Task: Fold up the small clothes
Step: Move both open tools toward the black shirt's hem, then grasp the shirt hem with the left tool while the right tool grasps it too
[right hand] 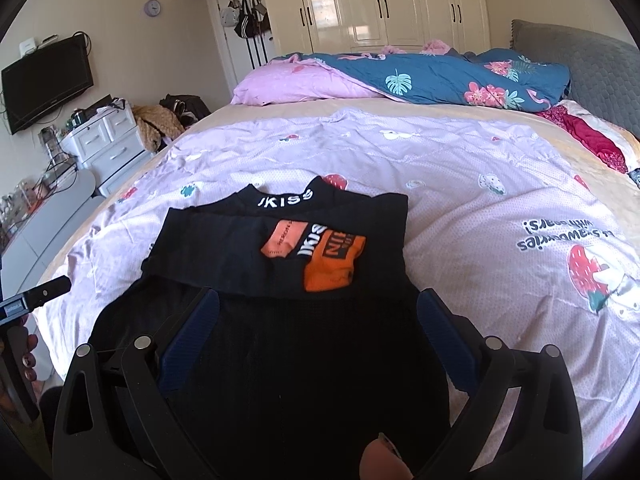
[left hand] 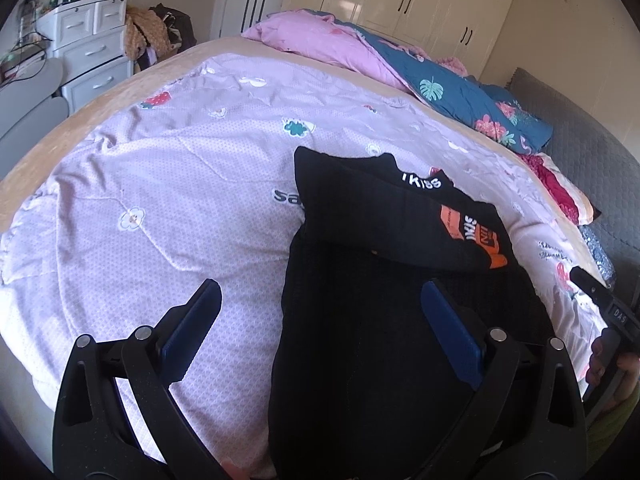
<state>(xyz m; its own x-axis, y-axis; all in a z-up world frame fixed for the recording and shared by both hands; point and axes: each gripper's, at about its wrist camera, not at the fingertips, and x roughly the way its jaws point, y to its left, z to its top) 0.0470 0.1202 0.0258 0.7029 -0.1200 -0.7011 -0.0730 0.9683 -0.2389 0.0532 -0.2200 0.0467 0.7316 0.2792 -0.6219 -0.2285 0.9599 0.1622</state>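
Jaws gape wide on your left hand-held gripper [left hand: 320, 308] and right hand-held gripper [right hand: 318, 314], holding nothing. Beyond them your black shirt [right hand: 280, 280] lies part-folded on the lilac quilt [right hand: 460, 184] covering the bed.

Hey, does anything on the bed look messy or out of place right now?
Mostly the black top: a fold lies across it, slightly crooked. Behind it, the blue quilt sits bunched up by the headboard.

Black top [right hand: 280, 264] with orange patches on lilac strawberry-print quilt [right hand: 460, 184]
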